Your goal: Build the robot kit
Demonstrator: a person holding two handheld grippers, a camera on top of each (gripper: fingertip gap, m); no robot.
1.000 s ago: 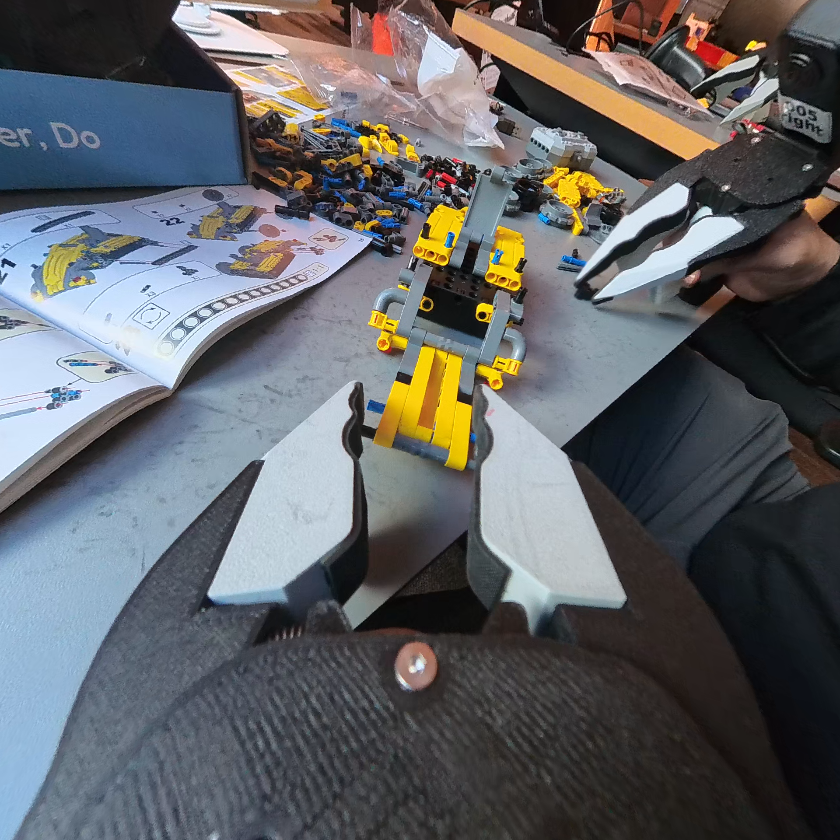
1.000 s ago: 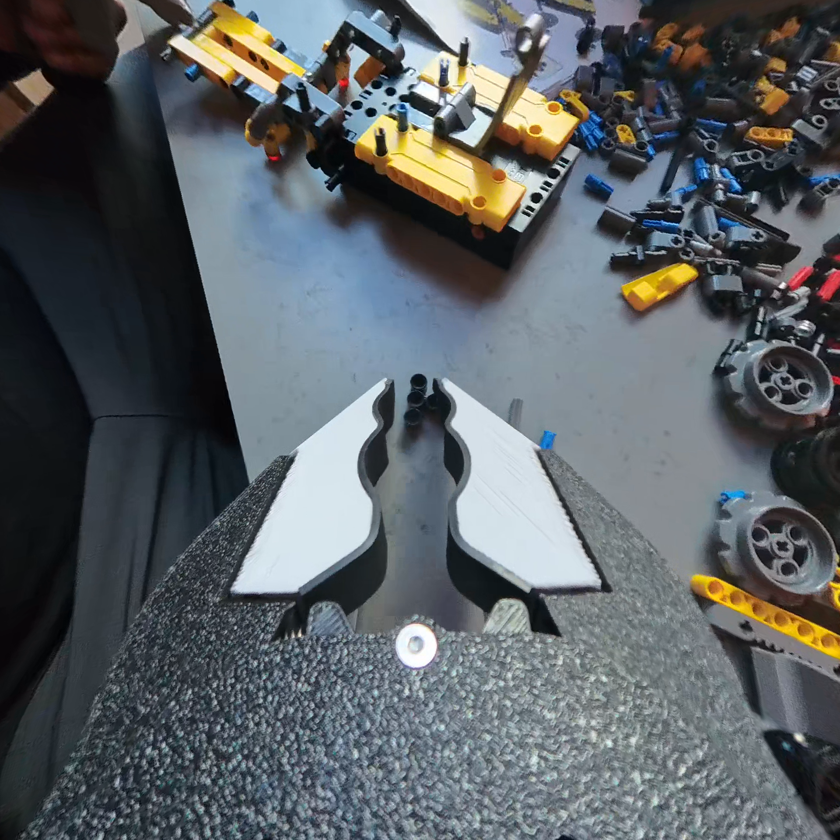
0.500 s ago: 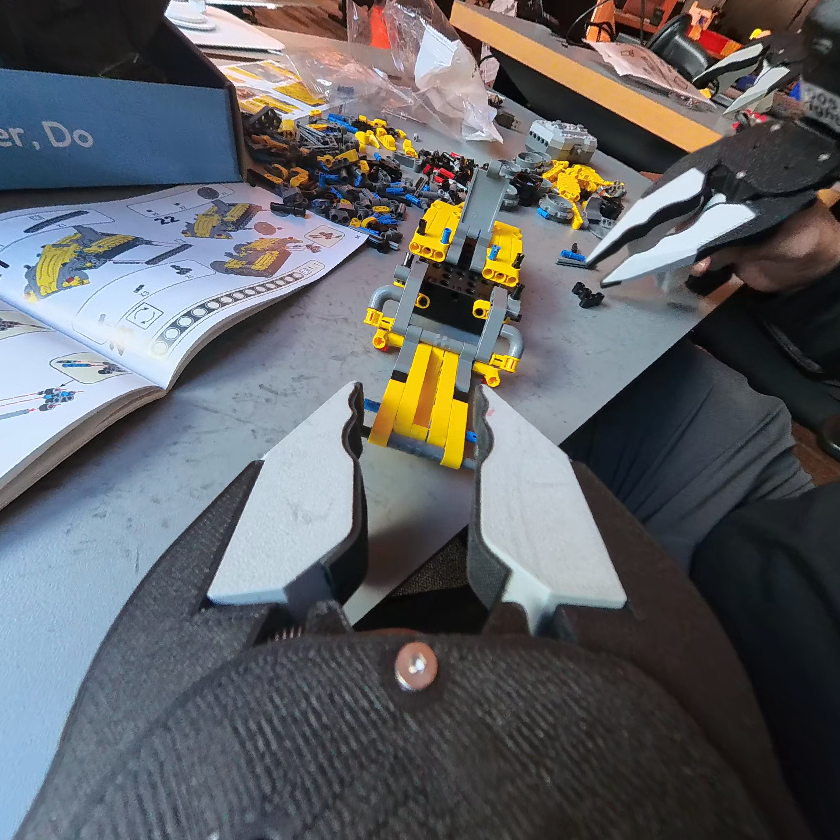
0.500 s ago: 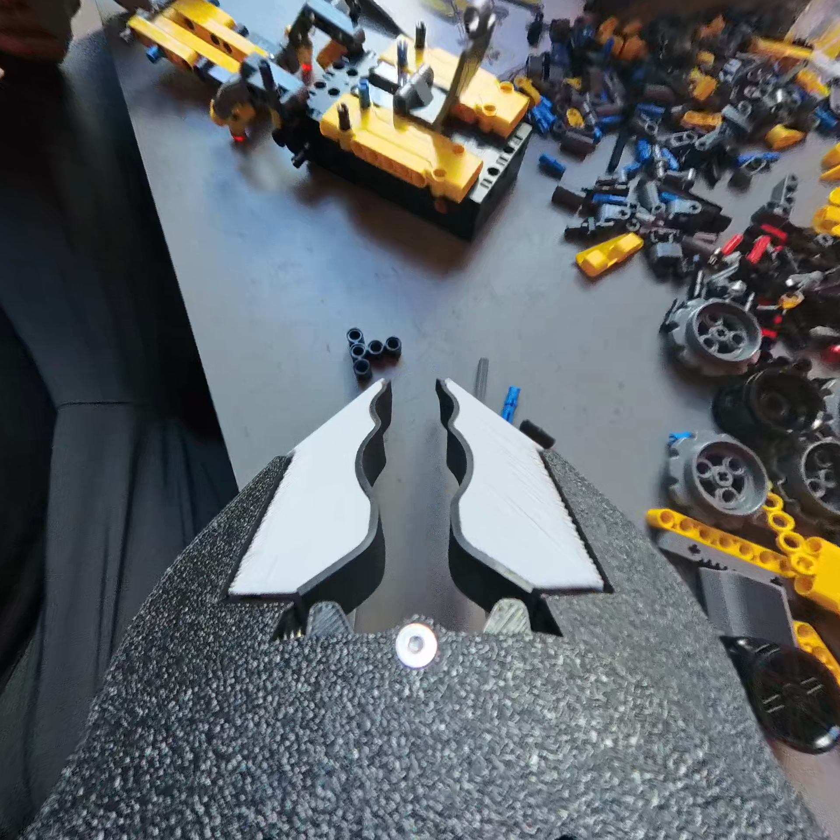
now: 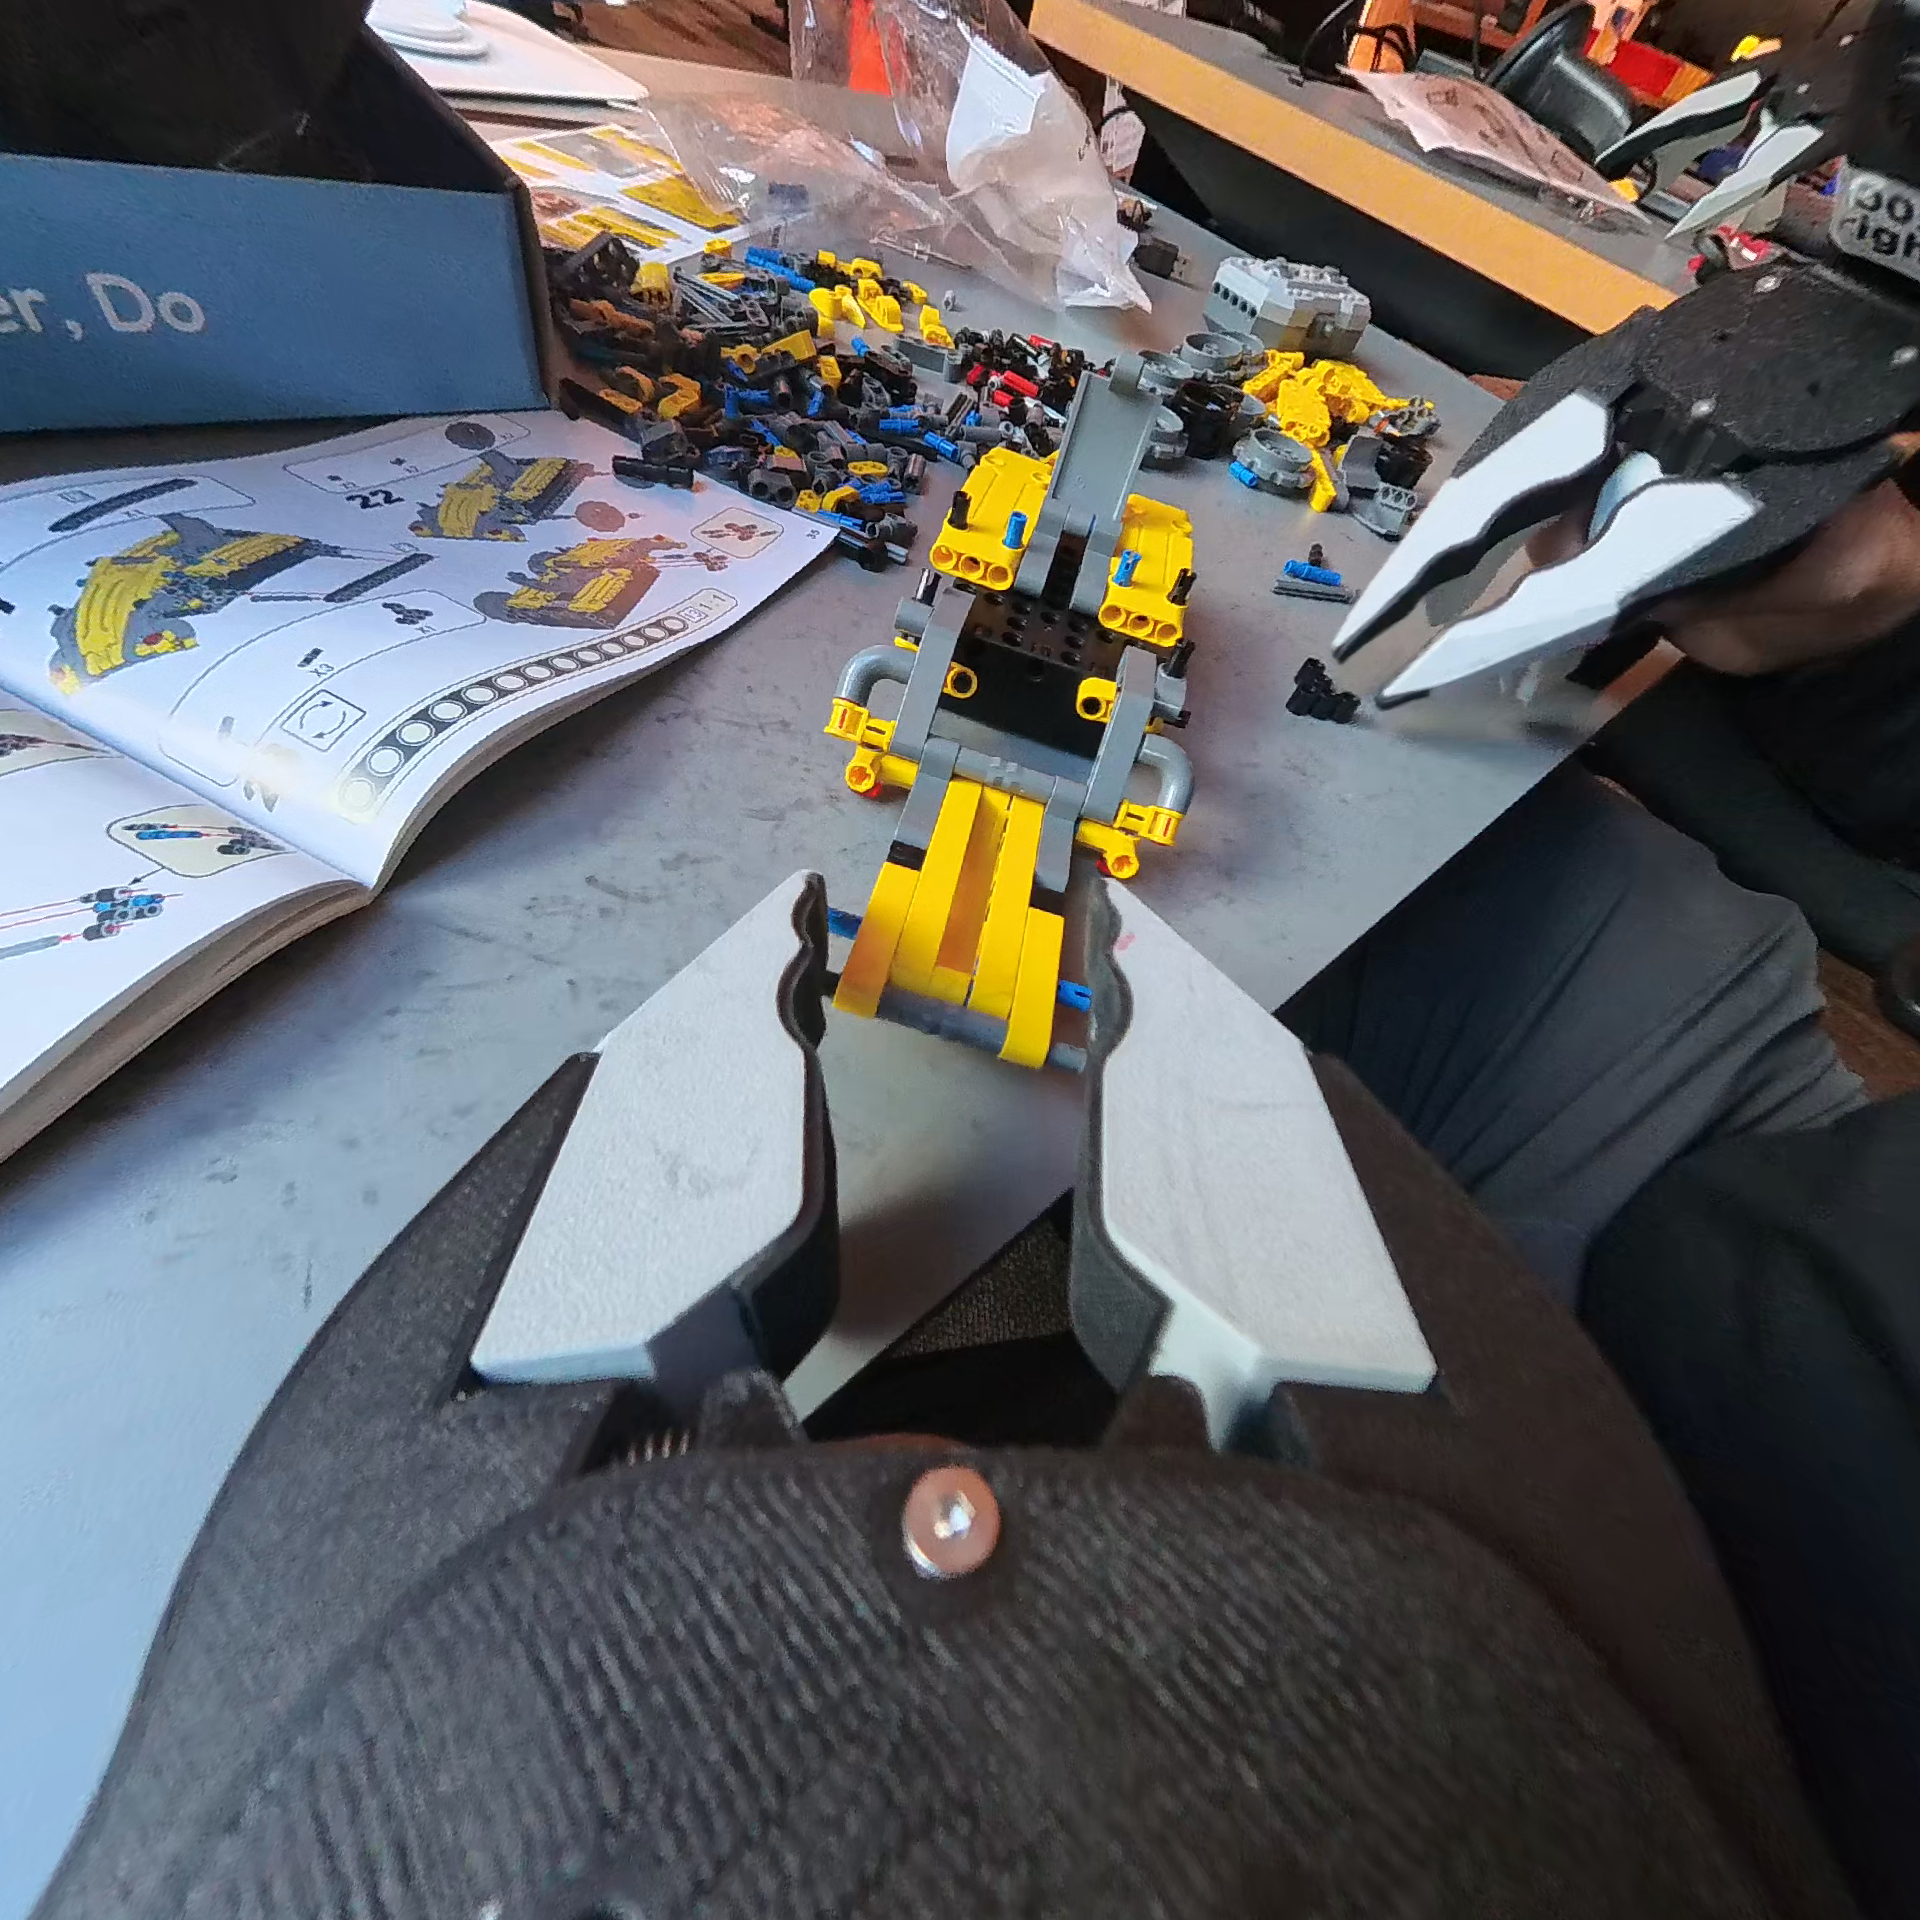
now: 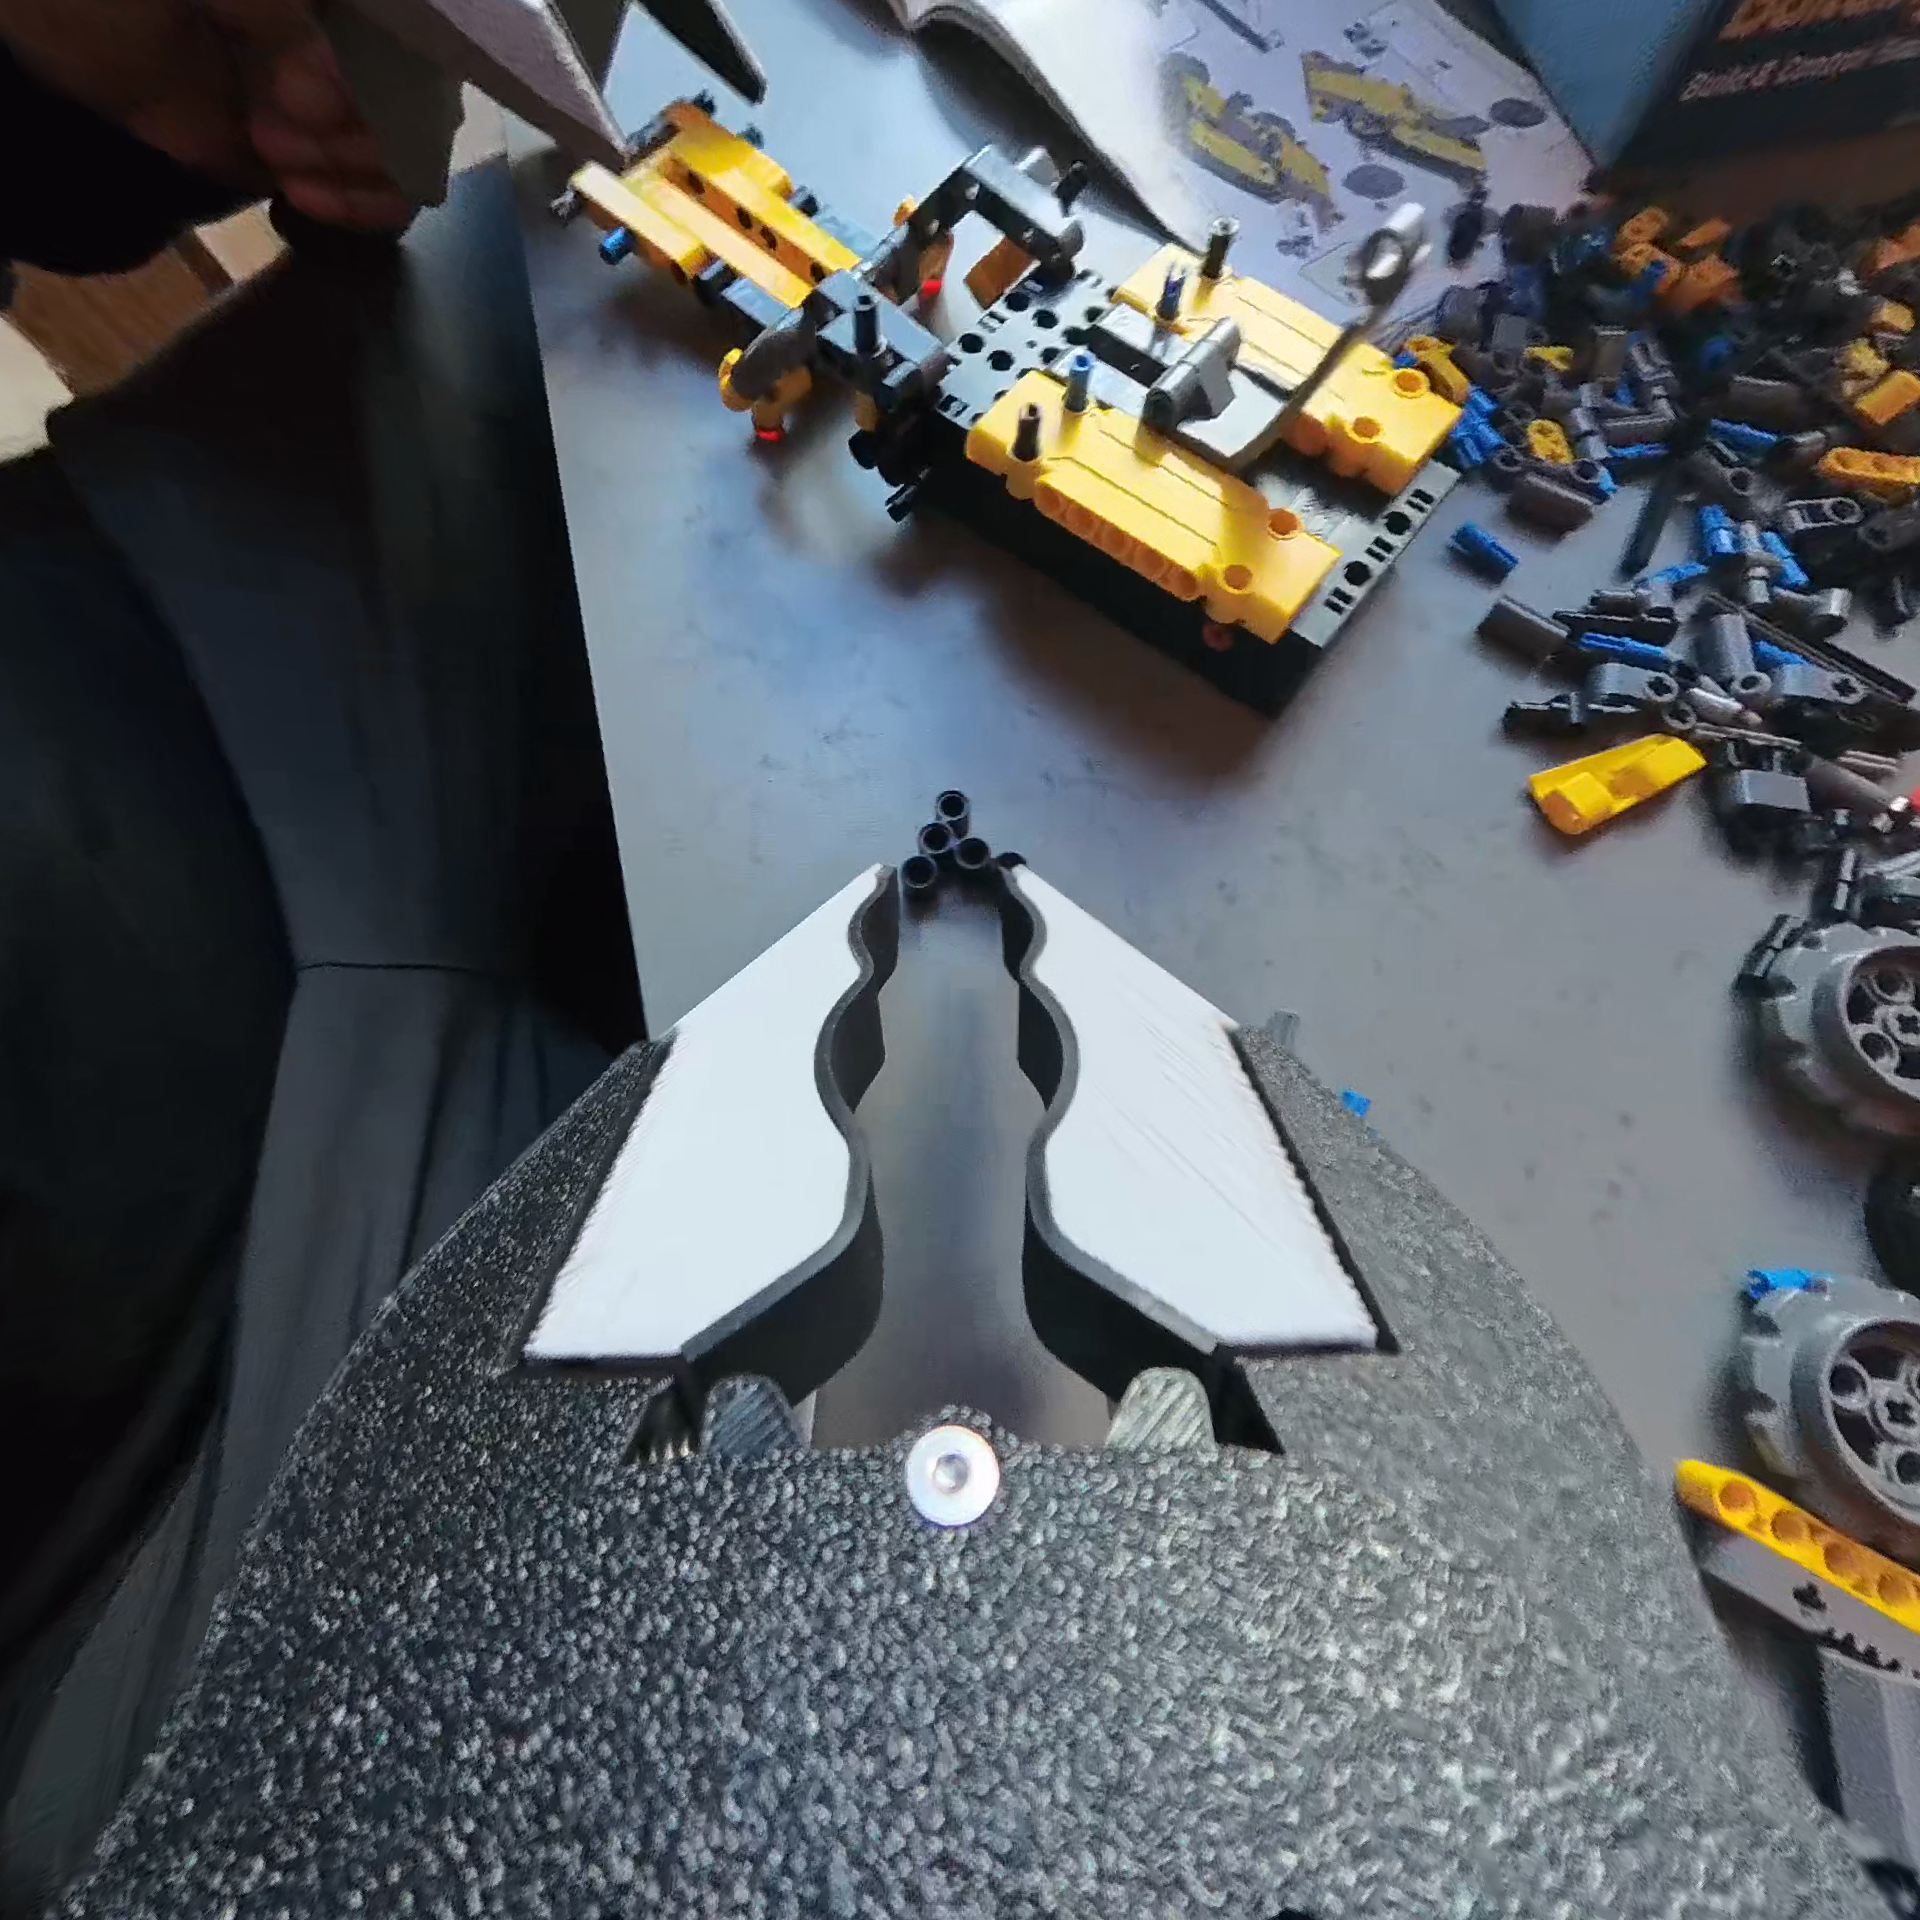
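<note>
Right wrist view: right claw [image 6: 948,883] parted, empty, small black connector [image 6: 943,840] at tips.

- Partly built brick model [image 5: 1023,665] lies on the table [image 5: 520,1039], centre.
- Instruction booklet [image 5: 343,644] lies left of it.
- Loose parts pile [image 5: 810,384] lies behind both.

Right gripper [image 6: 948,888], jaws parted, tips flanking a small black connector piece [image 6: 943,840] on the grey table [image 6: 1195,935] at frame centre. Upper centre: partly built yellow-and-black model [image 6: 1091,447]. Right edge: loose parts [image 6: 1704,582] and grey wheels [image 6: 1860,1018]. Upper left: the left gripper [image 6: 623,62].
</note>
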